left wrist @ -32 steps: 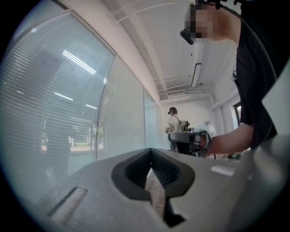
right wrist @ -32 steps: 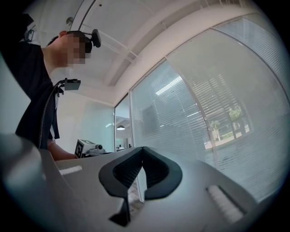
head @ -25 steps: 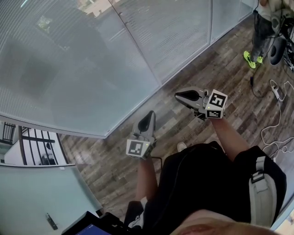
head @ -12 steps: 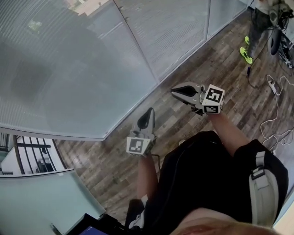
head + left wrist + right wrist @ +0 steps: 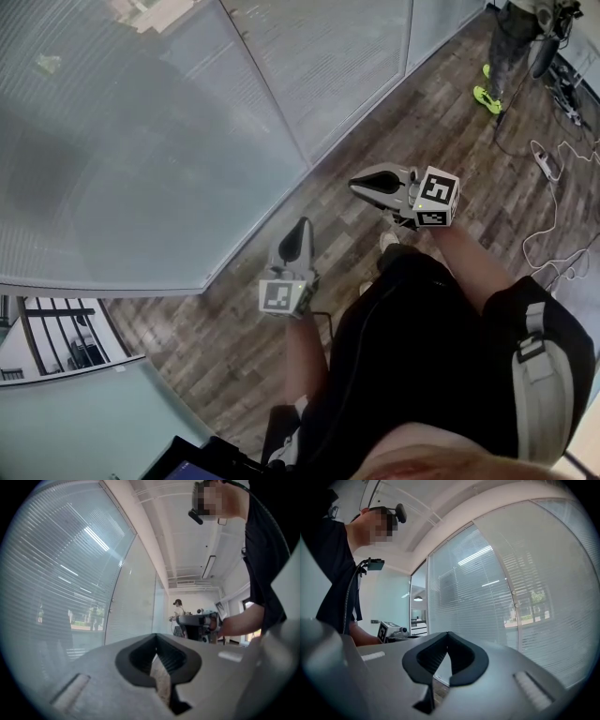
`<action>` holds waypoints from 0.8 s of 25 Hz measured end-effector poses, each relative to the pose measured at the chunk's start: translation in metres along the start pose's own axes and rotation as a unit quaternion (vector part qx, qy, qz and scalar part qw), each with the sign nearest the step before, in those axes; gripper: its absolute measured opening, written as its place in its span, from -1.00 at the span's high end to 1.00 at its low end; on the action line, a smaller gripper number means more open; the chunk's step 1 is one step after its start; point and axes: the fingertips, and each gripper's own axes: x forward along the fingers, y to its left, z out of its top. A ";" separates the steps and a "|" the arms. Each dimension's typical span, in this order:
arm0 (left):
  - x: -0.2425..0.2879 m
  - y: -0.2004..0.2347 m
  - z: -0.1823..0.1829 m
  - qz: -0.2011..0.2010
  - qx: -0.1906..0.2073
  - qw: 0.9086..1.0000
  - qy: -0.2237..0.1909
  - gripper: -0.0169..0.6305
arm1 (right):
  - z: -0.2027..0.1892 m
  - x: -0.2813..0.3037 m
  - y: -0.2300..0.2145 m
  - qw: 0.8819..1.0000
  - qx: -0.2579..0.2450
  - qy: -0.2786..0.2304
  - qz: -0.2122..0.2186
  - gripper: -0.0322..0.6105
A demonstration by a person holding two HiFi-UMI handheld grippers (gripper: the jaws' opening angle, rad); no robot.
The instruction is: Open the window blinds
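Observation:
Closed horizontal window blinds [image 5: 122, 141] hang behind tall glass panels at the upper left of the head view. They also fill the left of the left gripper view [image 5: 61, 573] and the right of the right gripper view [image 5: 497, 597]. My left gripper [image 5: 302, 225] is held level over the wooden floor, short of the glass, shut with nothing in it [image 5: 156, 637]. My right gripper [image 5: 354, 184] sits to its right and slightly further along, pointing toward the panels, also shut and empty [image 5: 447, 634]. Neither touches the blinds or the glass.
Another person [image 5: 511, 37] stands at the far right by the glass. Cables and a power strip [image 5: 544, 159] lie on the wooden floor [image 5: 234, 309] at the right. A pale desk [image 5: 84, 412] with a dark laptop edge sits at the bottom left.
Both grippers have sunk a little and shifted along the glass wall as the person moved. Both stay shut and empty.

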 end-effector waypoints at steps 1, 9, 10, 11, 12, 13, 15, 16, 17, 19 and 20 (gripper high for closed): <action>0.002 0.001 0.002 0.001 -0.002 1.000 0.000 0.94 | 0.000 0.001 -0.001 1.000 0.000 0.000 0.000 0.88; 0.019 0.007 -0.012 0.005 -0.006 1.000 0.016 0.94 | -0.014 0.001 -0.027 1.000 0.015 0.000 -0.006 0.88; 0.021 0.008 -0.013 0.006 -0.008 1.000 0.019 0.94 | -0.015 0.004 -0.032 1.000 0.017 0.000 -0.005 0.88; 0.024 0.010 -0.013 0.007 -0.015 1.000 0.021 0.94 | -0.015 0.006 -0.037 1.000 0.022 -0.002 -0.004 0.88; 0.028 0.011 -0.013 0.008 -0.026 0.999 0.026 0.94 | -0.015 0.009 -0.042 1.000 0.030 -0.004 -0.002 0.88; 0.032 0.014 -0.014 0.009 -0.036 0.999 0.031 0.94 | -0.014 0.012 -0.048 0.999 0.037 -0.008 -0.001 0.88; 0.041 0.022 -0.016 0.011 -0.043 0.998 0.040 0.94 | -0.012 0.017 -0.060 0.999 0.043 -0.014 0.000 0.88; 0.045 0.026 -0.018 0.012 -0.042 0.998 0.044 0.94 | -0.013 0.019 -0.066 0.999 0.042 -0.013 0.001 0.88; 0.050 0.030 -0.018 0.013 -0.041 0.998 0.047 0.94 | -0.015 0.020 -0.072 0.999 0.041 -0.011 0.000 0.88; 0.066 0.037 -0.011 0.014 -0.039 0.998 0.045 0.94 | -0.018 0.024 -0.087 0.999 0.041 -0.008 -0.002 0.88; 0.077 0.042 -0.008 0.014 -0.039 0.998 0.045 0.94 | -0.018 0.027 -0.097 0.999 0.041 -0.007 -0.002 0.88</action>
